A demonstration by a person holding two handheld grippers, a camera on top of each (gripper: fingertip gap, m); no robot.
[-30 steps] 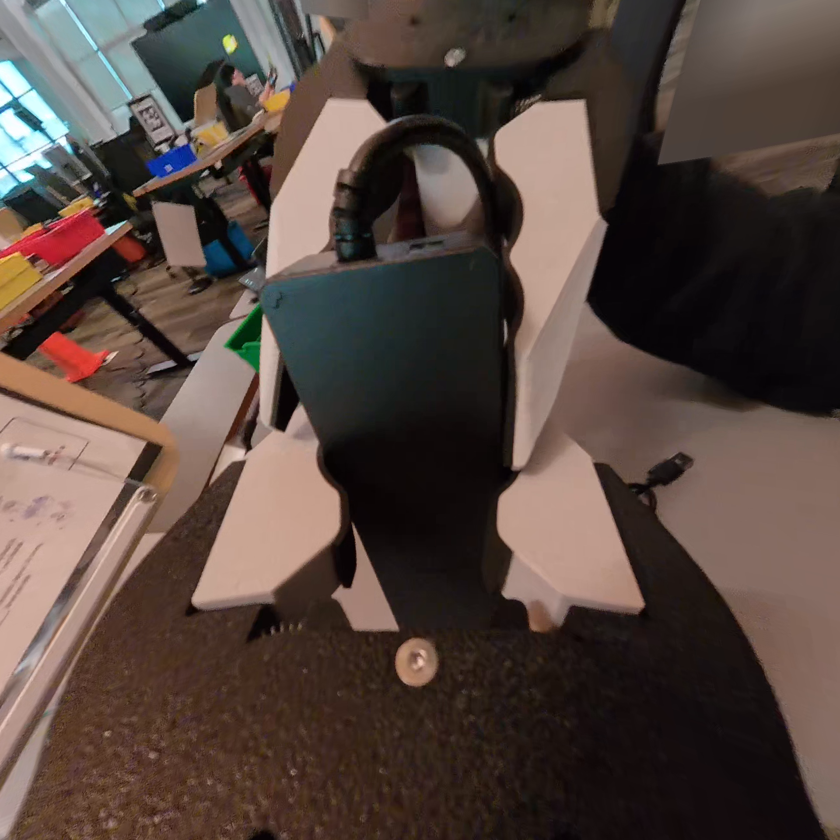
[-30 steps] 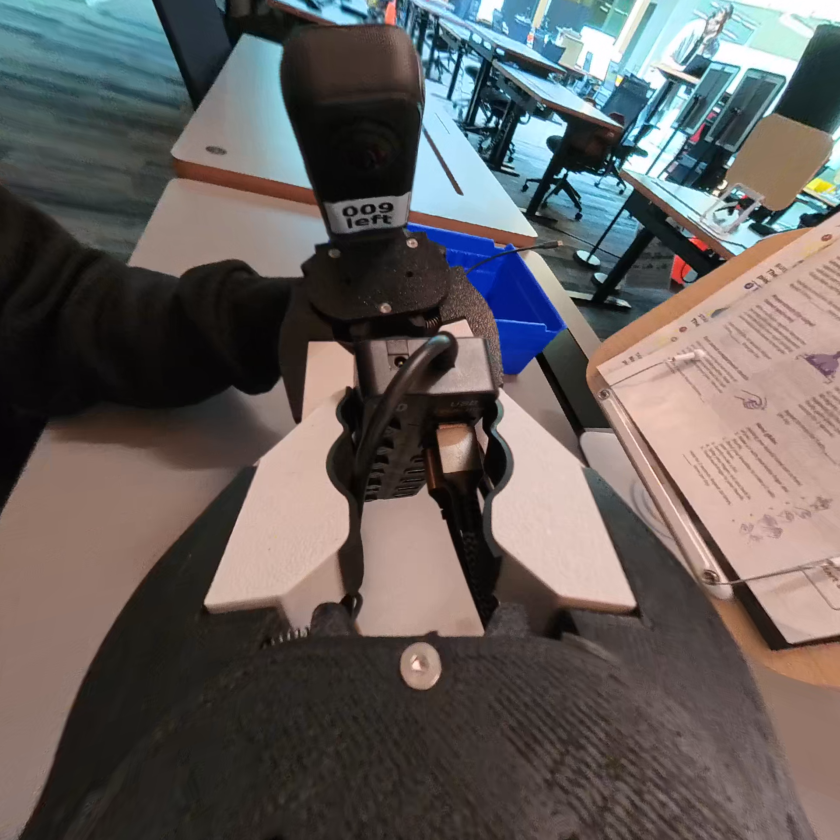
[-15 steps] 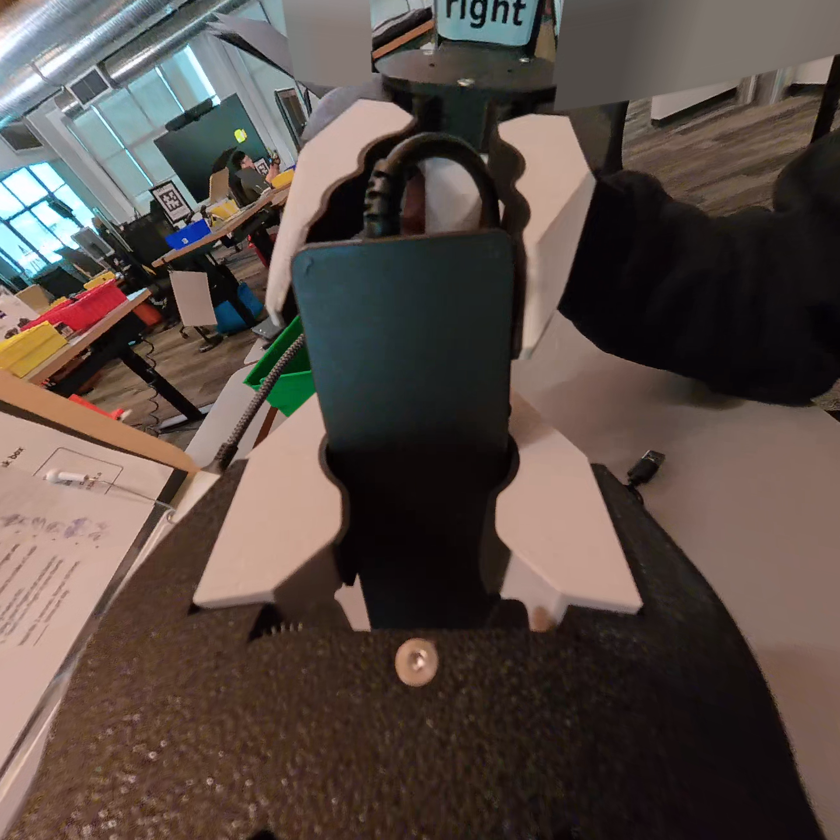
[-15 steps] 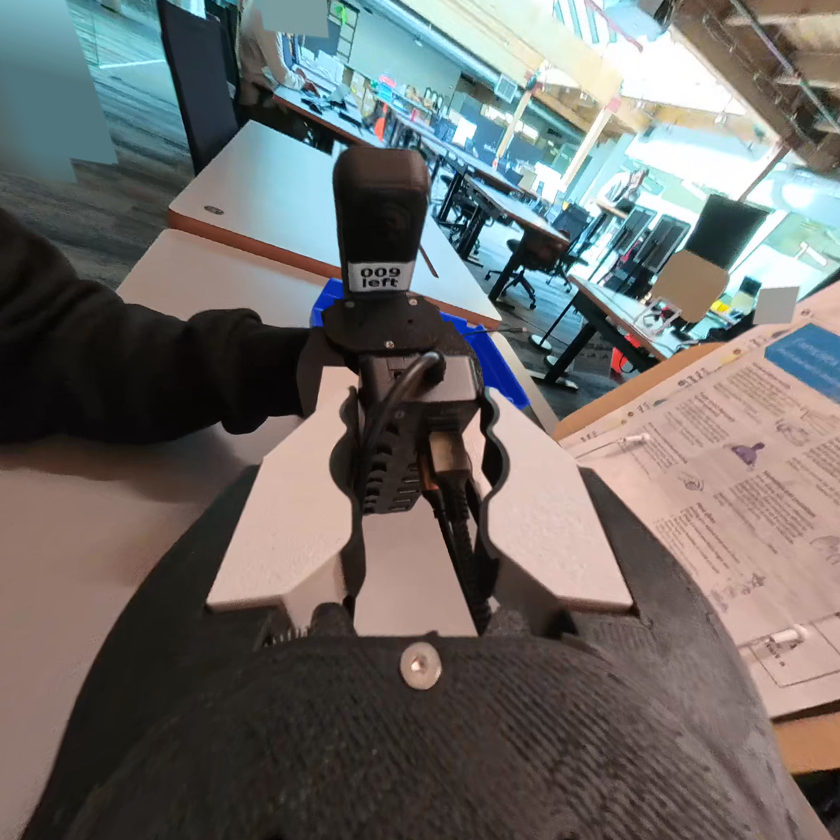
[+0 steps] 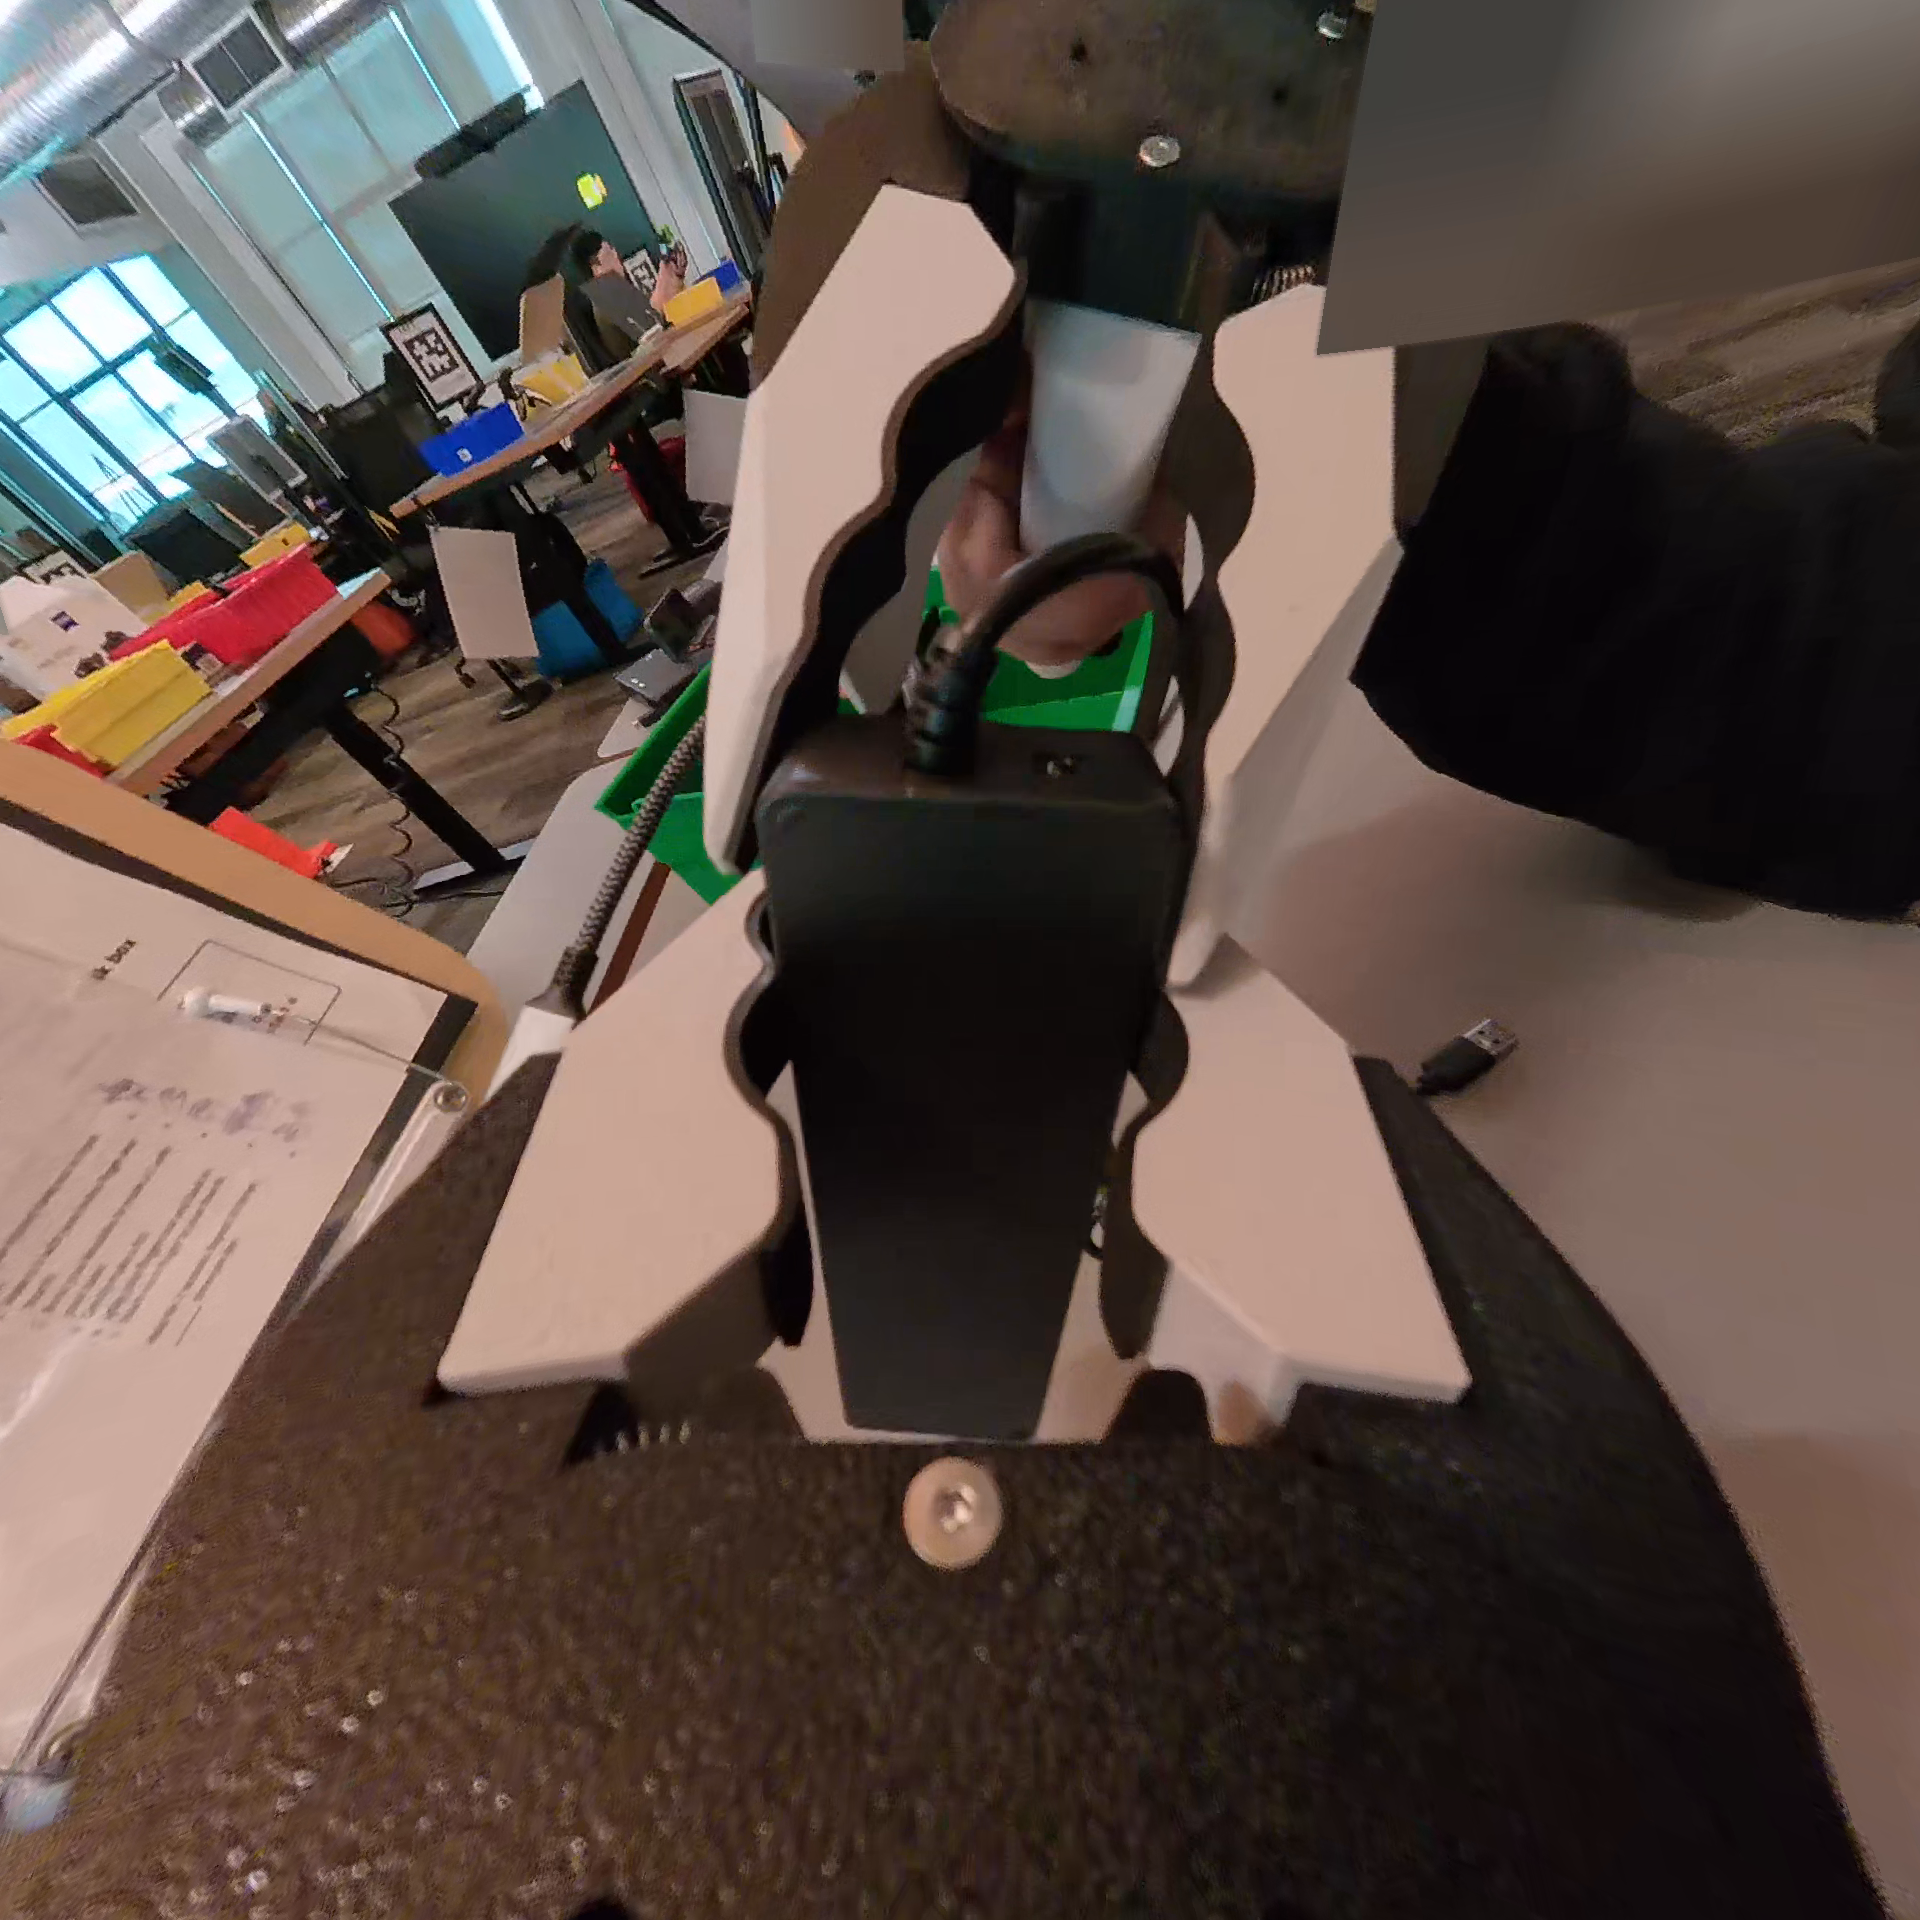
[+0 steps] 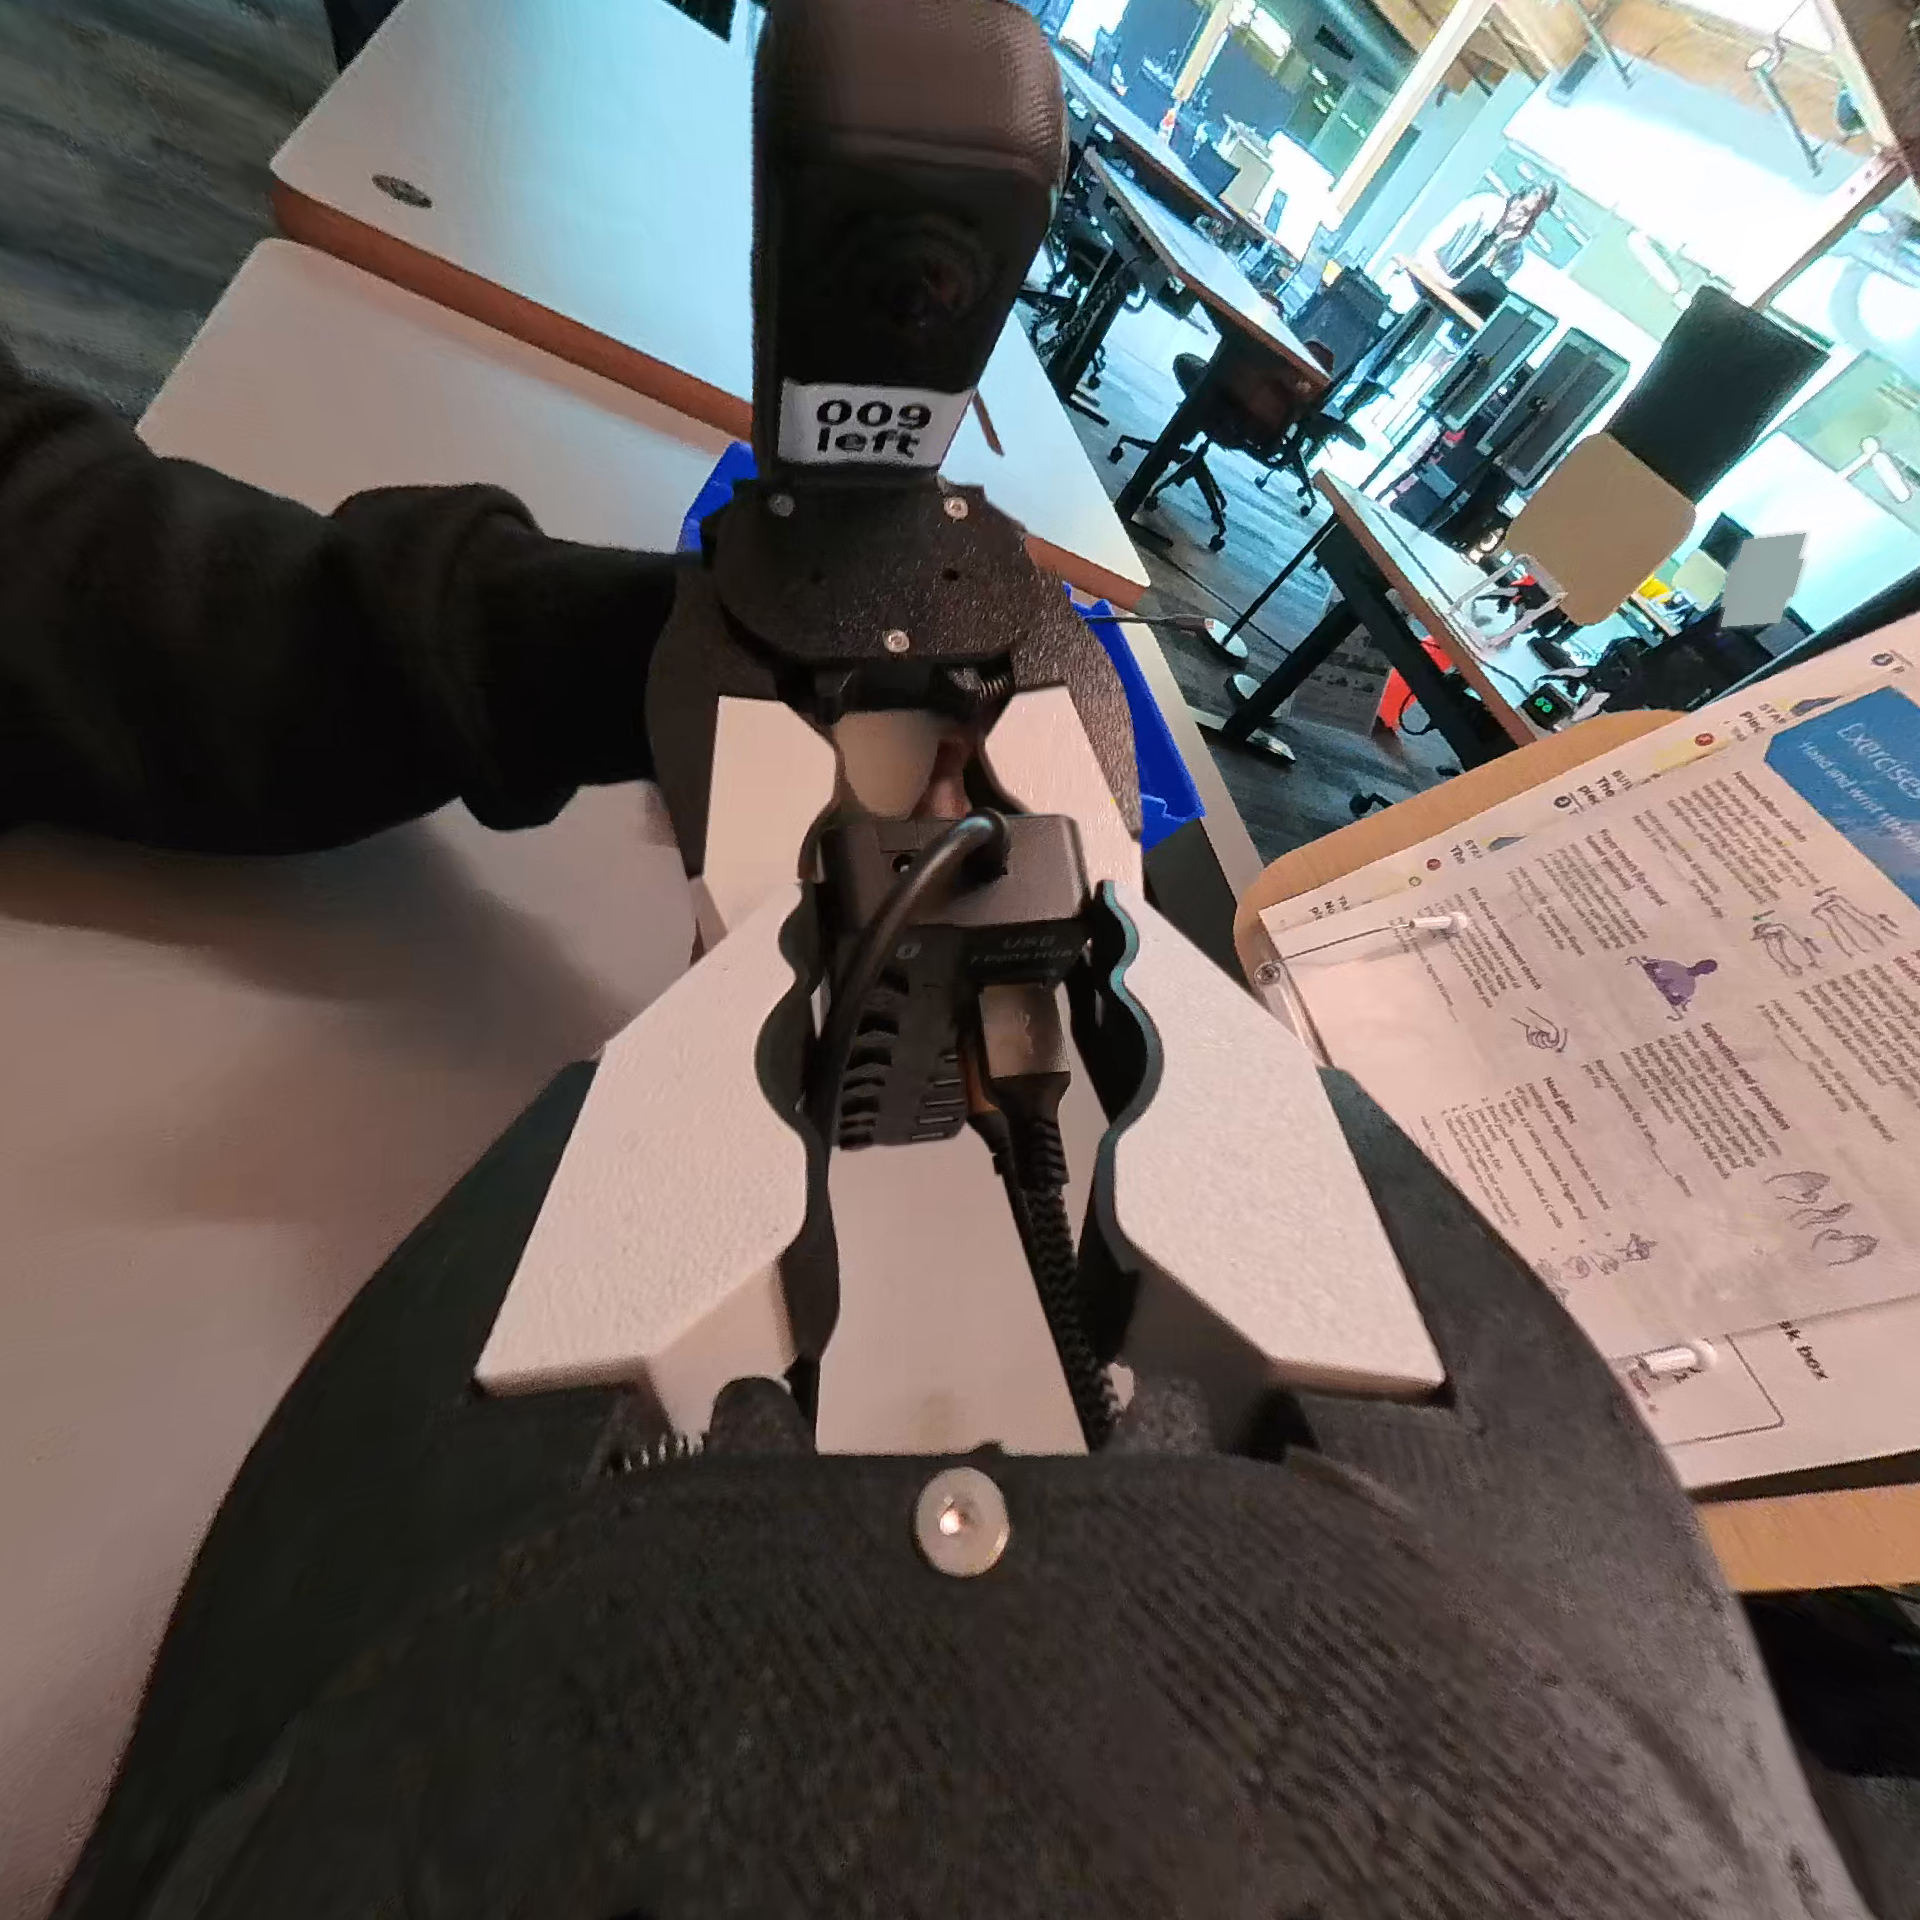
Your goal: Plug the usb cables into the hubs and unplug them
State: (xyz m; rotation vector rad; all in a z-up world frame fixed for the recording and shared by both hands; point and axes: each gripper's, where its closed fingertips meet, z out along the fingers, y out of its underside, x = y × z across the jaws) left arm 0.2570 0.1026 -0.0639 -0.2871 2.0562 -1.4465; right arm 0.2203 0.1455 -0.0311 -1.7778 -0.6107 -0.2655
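Observation:
My left gripper (image 5: 961, 966) is shut on a flat black USB hub (image 5: 966, 1039) and holds it above the white table. The hub's own black cable (image 5: 1039, 571) loops out of its far end. My right gripper (image 6: 951, 914) faces the left one and is shut on the grey plug (image 6: 1023, 1039) of a braided USB cable (image 6: 1049, 1226). The plug lies against the port side of the hub (image 6: 1023, 883); how deep it sits is hidden. The right gripper's white fingers (image 5: 831, 468) reach just over the hub's far end. The braided cable (image 5: 623, 852) hangs down at the left.
A loose USB plug (image 5: 1470, 1049) lies on the white table (image 5: 1662, 1195). A clear stand with a printed sheet (image 5: 156, 1195) (image 6: 1610, 1039) is close beside the grippers. A green bin (image 5: 675, 821) and a blue bin (image 6: 1153, 748) sit at the table's edges. Dark sleeves (image 5: 1662, 675) (image 6: 260, 644) hold the grippers.
The right gripper has drawn back along the hub, so its fingers now overlap only the hub's far end. Both grippers have tilted, and their grips look unchanged.

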